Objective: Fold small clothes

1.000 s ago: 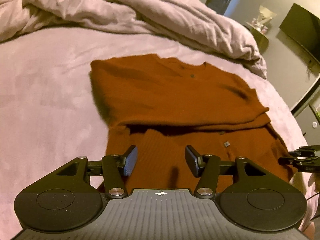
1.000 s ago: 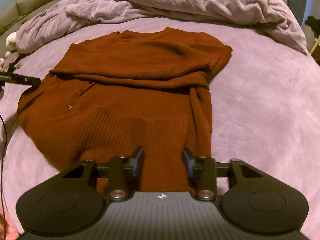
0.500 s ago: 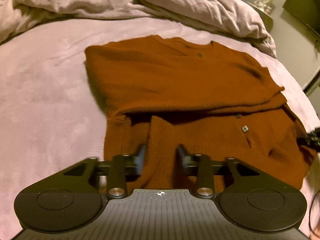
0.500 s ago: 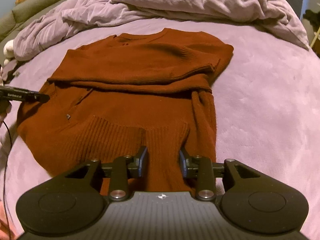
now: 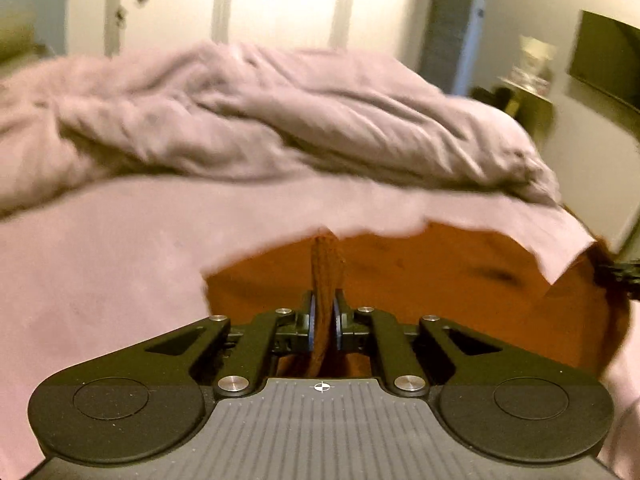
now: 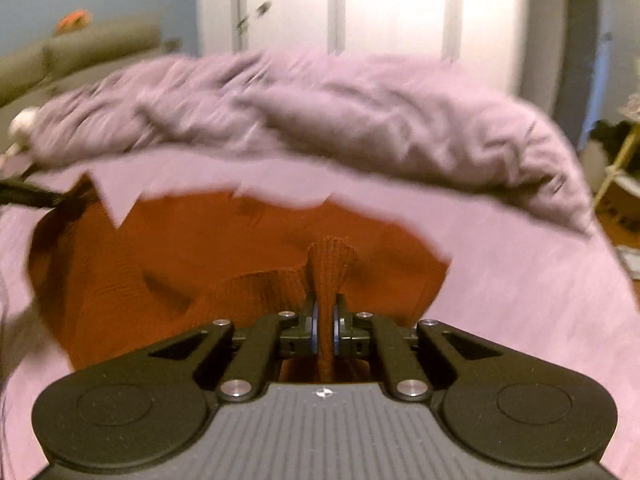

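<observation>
A rust-orange knitted sweater [image 5: 440, 280] lies on the bed, its near hem lifted off the sheet. In the left wrist view my left gripper [image 5: 324, 308] has its jaws closing on a pinched fold of the ribbed hem, which stands up between the pads. In the right wrist view my right gripper [image 6: 325, 312] is likewise closing on a fold of the sweater [image 6: 200, 256] hem. The right gripper's tip [image 5: 622, 276] shows at the far right edge, the left gripper's tip [image 6: 24, 196] at the far left edge. Both views are motion-blurred.
A lilac sheet [image 5: 100, 280] covers the bed, with a rumpled duvet [image 5: 280, 120] heaped across its far side. White wardrobe doors [image 6: 400, 8] stand behind. A dark screen [image 5: 608, 56] hangs on the right wall, and a sofa back [image 6: 80, 52] is at the left.
Both grippers went from open around the hem to closed on it. Both have risen and tipped up, so the hem lifts and the far wall comes into view.
</observation>
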Available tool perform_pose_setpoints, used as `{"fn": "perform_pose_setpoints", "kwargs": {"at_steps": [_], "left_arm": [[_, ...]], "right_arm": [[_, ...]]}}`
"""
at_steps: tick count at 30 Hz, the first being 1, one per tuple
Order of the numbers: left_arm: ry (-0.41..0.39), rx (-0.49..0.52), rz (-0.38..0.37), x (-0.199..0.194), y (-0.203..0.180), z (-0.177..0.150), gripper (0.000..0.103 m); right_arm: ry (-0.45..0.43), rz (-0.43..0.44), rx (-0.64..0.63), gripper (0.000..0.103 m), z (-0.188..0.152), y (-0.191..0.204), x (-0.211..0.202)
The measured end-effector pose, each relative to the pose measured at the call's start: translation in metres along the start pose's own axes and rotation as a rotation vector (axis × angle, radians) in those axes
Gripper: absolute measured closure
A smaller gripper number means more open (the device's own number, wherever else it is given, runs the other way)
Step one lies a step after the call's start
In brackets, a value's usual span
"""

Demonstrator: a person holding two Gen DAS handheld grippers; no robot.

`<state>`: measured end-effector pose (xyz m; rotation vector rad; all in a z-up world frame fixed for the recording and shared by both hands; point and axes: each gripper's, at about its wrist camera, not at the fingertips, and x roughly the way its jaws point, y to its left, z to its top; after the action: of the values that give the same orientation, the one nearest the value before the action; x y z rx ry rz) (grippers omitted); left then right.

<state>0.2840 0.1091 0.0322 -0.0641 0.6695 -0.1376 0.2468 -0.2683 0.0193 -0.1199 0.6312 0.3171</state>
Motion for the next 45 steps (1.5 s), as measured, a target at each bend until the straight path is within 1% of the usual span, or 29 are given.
{"fn": "perform_pose_setpoints", "kwargs": {"at_steps": [2,3,5,8,11,14,17,18,19,20,21,22,23,24,25,26,28,30,31,32,33,36,38,39,40,41,42,43,45], "left_arm": [[-0.011,-0.027,0.063,0.020,0.006,0.010,0.093],[-0.004,-0.048,0.085,0.031,0.010,0.013,0.093],[0.016,-0.079,0.131,0.053,0.016,0.015,0.096],[0.049,-0.109,0.145,0.077,0.024,0.017,0.096],[0.056,-0.078,0.161,0.091,0.024,0.021,0.096],[0.036,-0.038,0.195,0.097,0.020,0.028,0.096],[-0.010,-0.042,0.236,0.104,0.017,0.042,0.096],[-0.023,-0.052,0.269,0.108,0.015,0.047,0.095],[-0.026,-0.056,0.295,0.112,0.015,0.049,0.094],[-0.026,-0.055,0.332,0.115,0.013,0.049,0.089],[-0.029,-0.057,0.354,0.116,0.012,0.047,0.088],[-0.025,-0.067,0.365,0.114,0.011,0.043,0.076],[-0.021,-0.069,0.358,0.112,0.009,0.038,0.064],[-0.017,-0.058,0.338,0.108,0.006,0.030,0.058],[-0.007,-0.035,0.321,0.105,-0.001,0.020,0.047],[0.005,-0.014,0.307,0.102,-0.008,0.011,0.045],[0.039,0.004,0.270,0.100,-0.022,-0.009,0.043],[0.069,-0.013,0.237,0.101,-0.034,-0.025,0.036],[0.085,-0.022,0.230,0.103,-0.038,-0.031,0.029],[0.101,-0.024,0.231,0.107,-0.042,-0.035,0.028],[0.107,-0.018,0.251,0.110,-0.044,-0.038,0.028],[0.107,0.023,0.294,0.120,-0.048,-0.041,0.024],[0.114,-0.004,0.302,0.125,-0.040,-0.039,0.018],[0.124,-0.025,0.297,0.128,-0.035,-0.038,0.017],[0.135,-0.045,0.287,0.130,-0.031,-0.037,0.015],[0.141,-0.065,0.277,0.132,-0.028,-0.037,0.013],[0.142,-0.075,0.273,0.132,-0.026,-0.038,0.013],[0.142,-0.079,0.271,0.131,-0.025,-0.038,0.013],[0.140,-0.082,0.268,0.126,-0.027,-0.041,0.013]], "right_arm": [[-0.036,-0.084,0.019,0.097,0.016,-0.006,0.017],[-0.037,-0.113,0.036,0.097,0.022,-0.009,0.030],[-0.021,-0.151,0.064,0.097,0.029,-0.015,0.055],[0.035,-0.188,0.044,0.097,0.033,-0.014,0.096],[0.066,-0.221,0.001,0.098,0.035,-0.009,0.125],[0.049,-0.257,-0.015,0.098,0.048,-0.009,0.138],[0.017,-0.351,-0.066,0.099,0.062,-0.009,0.149],[0.012,-0.381,-0.069,0.099,0.067,-0.012,0.154],[0.009,-0.408,-0.061,0.099,0.071,-0.015,0.158],[0.006,-0.440,-0.049,0.098,0.075,-0.019,0.164],[0.001,-0.465,-0.040,0.097,0.075,-0.022,0.169],[0.001,-0.480,-0.033,0.093,0.075,-0.026,0.172],[0.006,-0.471,-0.016,0.088,0.073,-0.027,0.172],[0.007,-0.434,0.007,0.085,0.071,-0.028,0.168],[0.003,-0.363,0.031,0.085,0.064,-0.028,0.161],[0.010,-0.324,0.034,0.084,0.057,-0.024,0.155],[0.030,-0.258,-0.011,0.084,0.038,-0.011,0.145],[0.042,-0.169,-0.044,0.084,0.018,0.004,0.137],[0.043,-0.139,-0.056,0.084,0.009,0.013,0.134],[0.037,-0.117,-0.077,0.084,0.002,0.021,0.133],[0.034,-0.107,-0.105,0.084,-0.003,0.028,0.133],[0.063,-0.116,-0.198,0.082,-0.011,0.039,0.144],[0.068,-0.218,-0.270,0.081,-0.013,0.032,0.155],[0.050,-0.267,-0.266,0.081,-0.012,0.020,0.159],[0.045,-0.290,-0.238,0.079,-0.010,0.008,0.160],[0.054,-0.297,-0.181,0.062,-0.006,-0.008,0.162],[0.054,-0.293,-0.129,0.049,-0.004,-0.019,0.161],[0.055,-0.293,-0.094,0.047,-0.002,-0.027,0.159],[0.064,-0.294,-0.057,0.047,-0.001,-0.027,0.152]]}}
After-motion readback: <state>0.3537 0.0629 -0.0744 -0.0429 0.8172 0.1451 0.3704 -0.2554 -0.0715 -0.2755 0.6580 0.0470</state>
